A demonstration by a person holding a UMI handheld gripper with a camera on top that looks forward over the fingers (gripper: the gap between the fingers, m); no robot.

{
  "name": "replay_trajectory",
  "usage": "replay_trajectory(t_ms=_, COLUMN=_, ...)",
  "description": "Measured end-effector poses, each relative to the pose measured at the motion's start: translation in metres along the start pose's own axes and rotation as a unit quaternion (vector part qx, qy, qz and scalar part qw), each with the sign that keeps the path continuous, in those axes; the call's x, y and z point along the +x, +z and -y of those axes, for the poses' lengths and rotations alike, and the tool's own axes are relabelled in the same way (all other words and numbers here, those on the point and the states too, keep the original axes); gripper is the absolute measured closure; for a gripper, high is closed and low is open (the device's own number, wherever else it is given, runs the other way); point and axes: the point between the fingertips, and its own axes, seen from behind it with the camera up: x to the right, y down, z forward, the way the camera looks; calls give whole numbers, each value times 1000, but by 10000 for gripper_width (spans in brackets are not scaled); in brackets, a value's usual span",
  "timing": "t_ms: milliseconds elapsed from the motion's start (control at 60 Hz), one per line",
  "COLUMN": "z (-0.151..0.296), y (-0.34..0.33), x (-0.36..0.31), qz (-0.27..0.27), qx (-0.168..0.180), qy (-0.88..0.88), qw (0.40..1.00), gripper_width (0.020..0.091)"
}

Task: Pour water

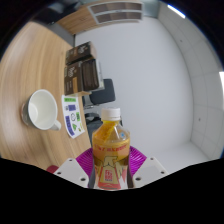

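My claw is gripping 1 plastic bottle, both pink pads pressing its sides. The bottle is standing upright between my fingers, white cap on top, amber liquid inside, yellow-and-red label facing me. It is sitting over the white table; I cannot tell whether its base is touching the surface. To the near left, 1 white mug is resting on the wooden section, mouth tilted toward me. Just right of the mug, 1 white-and-green packet is lying flat. Farther off, dark boxes are sitting at the table's left edge.
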Motion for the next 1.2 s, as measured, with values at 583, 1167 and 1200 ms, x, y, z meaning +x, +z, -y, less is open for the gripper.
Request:
replay_trajectory(t_ms=583, z=-109, y=21, x=-126, qz=65, qx=59, qy=632, qw=770, gripper_width=631)
replay_trajectory(t_ms=1167, z=-132, y=-32, x=-139, qz=109, qx=-5, qy=650, qw=752, gripper_width=262)
replay_trajectory(t_ms=1200, z=-131, y=-48, x=-134, qz=108, qx=-7, qy=651, qw=751, gripper_width=263)
